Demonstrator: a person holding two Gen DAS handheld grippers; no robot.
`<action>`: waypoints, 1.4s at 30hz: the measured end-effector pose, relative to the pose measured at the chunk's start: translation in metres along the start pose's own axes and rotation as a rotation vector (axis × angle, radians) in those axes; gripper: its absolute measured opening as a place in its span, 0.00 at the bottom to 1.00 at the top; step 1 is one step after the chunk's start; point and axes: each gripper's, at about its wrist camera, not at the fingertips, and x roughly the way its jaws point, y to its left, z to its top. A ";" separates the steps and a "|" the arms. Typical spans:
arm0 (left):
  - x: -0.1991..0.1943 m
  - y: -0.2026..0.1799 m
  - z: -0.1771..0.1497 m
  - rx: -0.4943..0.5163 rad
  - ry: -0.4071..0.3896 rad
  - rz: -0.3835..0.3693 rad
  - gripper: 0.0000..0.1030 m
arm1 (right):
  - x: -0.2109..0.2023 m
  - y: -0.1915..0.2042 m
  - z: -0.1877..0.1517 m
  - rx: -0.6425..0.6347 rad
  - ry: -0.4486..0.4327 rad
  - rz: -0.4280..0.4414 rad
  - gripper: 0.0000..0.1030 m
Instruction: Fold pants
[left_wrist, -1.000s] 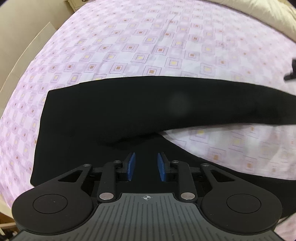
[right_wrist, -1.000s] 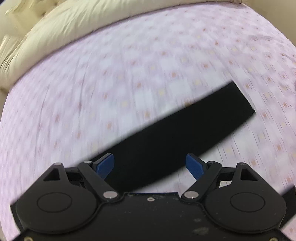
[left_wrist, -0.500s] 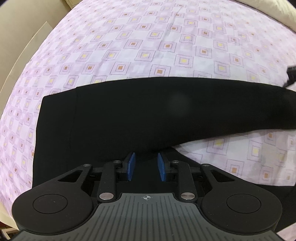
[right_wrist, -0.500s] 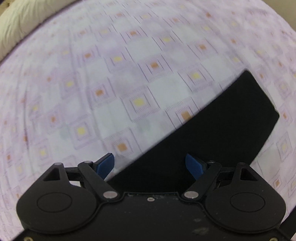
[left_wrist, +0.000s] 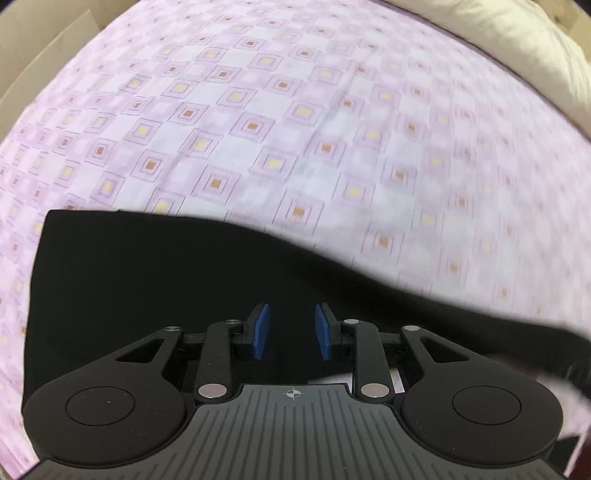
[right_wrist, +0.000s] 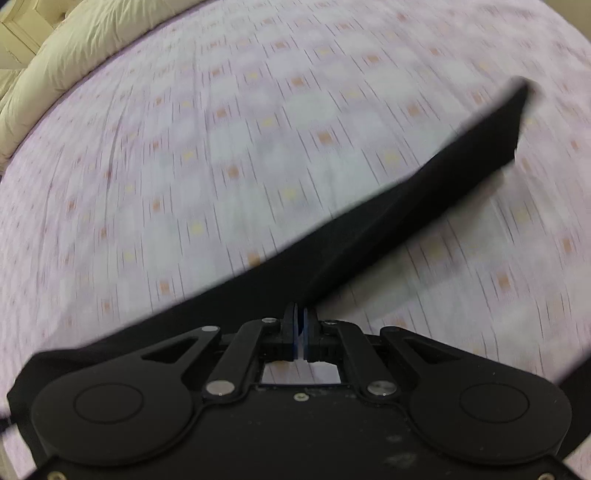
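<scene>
Right gripper (right_wrist: 300, 332) is clenched on a fold of the black pants (right_wrist: 399, 210), blue pads pressed together w/ cloth pinched between them. That leg stretches taut from the jaws up and away to its hem at upper right, clear of the bedsheet (right_wrist: 221, 155) along most of its length; probably held raised so it can be swung over onto the other leg. Heavy blur in this view, so exact cloth edges are hard to read.

Left gripper (left_wrist: 291, 336) hovers low over the waist end of the pants (left_wrist: 155, 280), jaws apart w/ a gap between the blue pads (left_wrist: 260, 332), nothing gripped. Whether the tips touch the fabric can't be told. Likely parked there to pin or steady the top part while the right side carries the leg across.

Pants lie spread on the purple-checked sheet (left_wrist: 295, 122), waist end flat at left, leg trailing off right.

Farther back, a cream duvet (right_wrist: 74, 48) is bunched along the bed's far edge.

No containers in view; nothing holds anything else apart from the bed under the pants.
</scene>
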 end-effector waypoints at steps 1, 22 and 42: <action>0.004 0.001 0.007 -0.013 0.006 -0.004 0.27 | 0.000 -0.002 -0.008 -0.001 0.010 -0.001 0.02; 0.086 0.005 0.048 -0.151 0.172 0.042 0.08 | 0.025 -0.011 -0.034 0.004 0.059 -0.017 0.03; -0.032 0.026 -0.167 -0.025 -0.001 0.017 0.03 | -0.078 -0.059 -0.128 -0.118 -0.026 -0.084 0.03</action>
